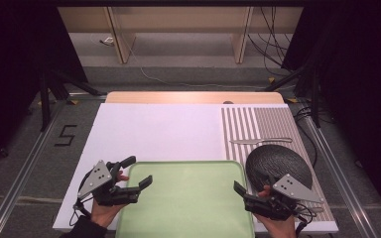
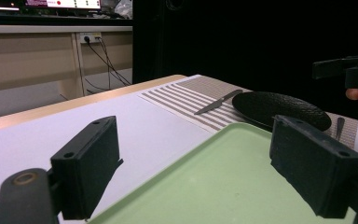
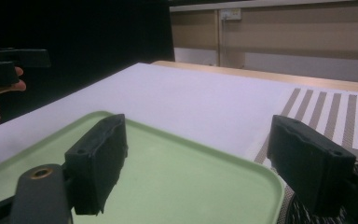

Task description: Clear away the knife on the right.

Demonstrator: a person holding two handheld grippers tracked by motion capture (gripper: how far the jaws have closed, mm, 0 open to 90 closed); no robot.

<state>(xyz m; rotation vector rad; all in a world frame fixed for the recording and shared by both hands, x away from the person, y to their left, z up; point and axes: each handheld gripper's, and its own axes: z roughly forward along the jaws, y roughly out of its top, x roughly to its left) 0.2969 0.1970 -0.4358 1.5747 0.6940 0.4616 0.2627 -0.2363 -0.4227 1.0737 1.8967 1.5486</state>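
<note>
**Both my grippers poised at the sides of an empty green tray**

I hold a two-jaw gripper in each hand at a table covered in white. My left gripper [image 1: 138, 182] sits at the left edge of a pale green tray [image 1: 186, 198], jaws wide apart with nothing between them. My right gripper [image 1: 241, 193] sits at the tray's right edge, jaws likewise apart and empty. The tray lies flat at the near edge of the table, directly in front of me, and carries nothing.

I judge the tray to be light, stiff plastic with a smooth, likely slippery surface. Its raised, rounded rim is the natural place to take hold, one jaw above and one below on each side, so it lifts level.

Just right of the tray, a black textured plate [image 1: 278, 166] rests on a brown-and-white striped placemat [image 1: 258, 124], very close to my right gripper; it could be knocked as I close in. A table knife [image 1: 260, 141] lies beyond the plate. Another utensil lies past the plate in the left gripper view; I cannot tell what it is.
</note>
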